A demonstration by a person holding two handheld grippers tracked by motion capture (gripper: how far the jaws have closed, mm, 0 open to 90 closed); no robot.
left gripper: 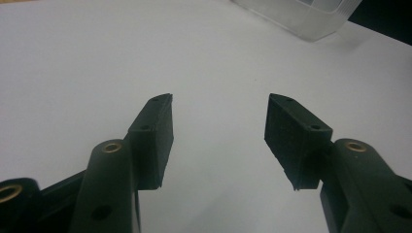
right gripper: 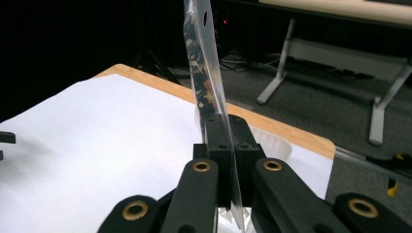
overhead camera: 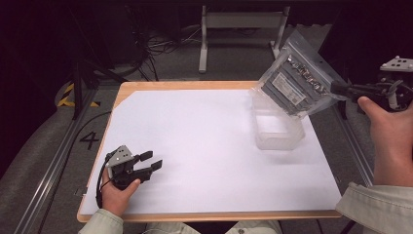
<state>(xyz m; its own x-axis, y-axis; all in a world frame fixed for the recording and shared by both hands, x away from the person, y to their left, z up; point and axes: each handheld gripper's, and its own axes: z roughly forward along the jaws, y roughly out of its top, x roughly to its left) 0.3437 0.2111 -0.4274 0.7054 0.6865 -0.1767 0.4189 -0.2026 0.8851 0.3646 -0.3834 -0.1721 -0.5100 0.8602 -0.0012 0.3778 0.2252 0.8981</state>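
White-covered surface (overhead camera: 195, 141), clear plastic tub (overhead camera: 276, 129) at its far right. Transparent bag (overhead camera: 297, 83) of parts hangs tilted just above the tub, right gripper (right gripper: 227, 128) jaws clamped on its edge. Left gripper (overhead camera: 150, 160) jaws half open, empty.

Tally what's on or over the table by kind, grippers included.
Grippers: 2, left gripper open over the sheet, right gripper shut on the bag
Plastic bag: 1, held in the air
Clear container: 1
White sheet: 1
Total: 5
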